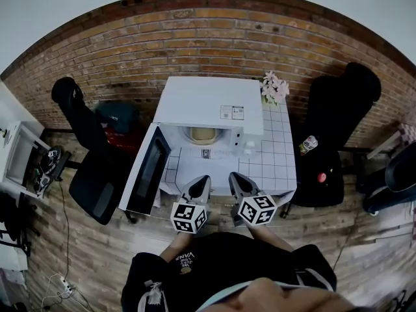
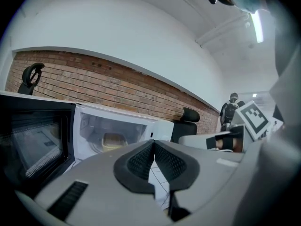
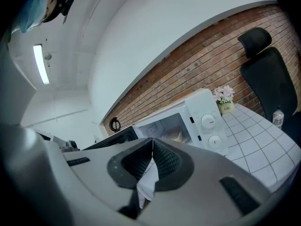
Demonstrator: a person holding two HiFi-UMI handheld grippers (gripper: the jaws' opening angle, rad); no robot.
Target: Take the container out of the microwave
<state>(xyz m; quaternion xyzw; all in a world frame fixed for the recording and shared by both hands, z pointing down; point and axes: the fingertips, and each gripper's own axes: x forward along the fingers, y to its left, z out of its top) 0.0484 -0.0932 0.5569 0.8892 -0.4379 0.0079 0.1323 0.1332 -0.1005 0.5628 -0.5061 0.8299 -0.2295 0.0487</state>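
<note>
Left gripper [image 1: 201, 181]: jaws fully together, nothing between them. Right gripper [image 1: 236, 177]: jaws fully together, also empty. Both grippers sit side by side, not touching, over the front edge of the tiled table [image 1: 278, 153], pointing at the microwave [image 1: 209, 101]. The door [image 1: 148, 171] stands swung open to the left. The container [image 1: 201, 135] rests inside the cavity, clear of both grippers. Flowers [image 1: 274, 87] stand just right of the microwave.
</note>
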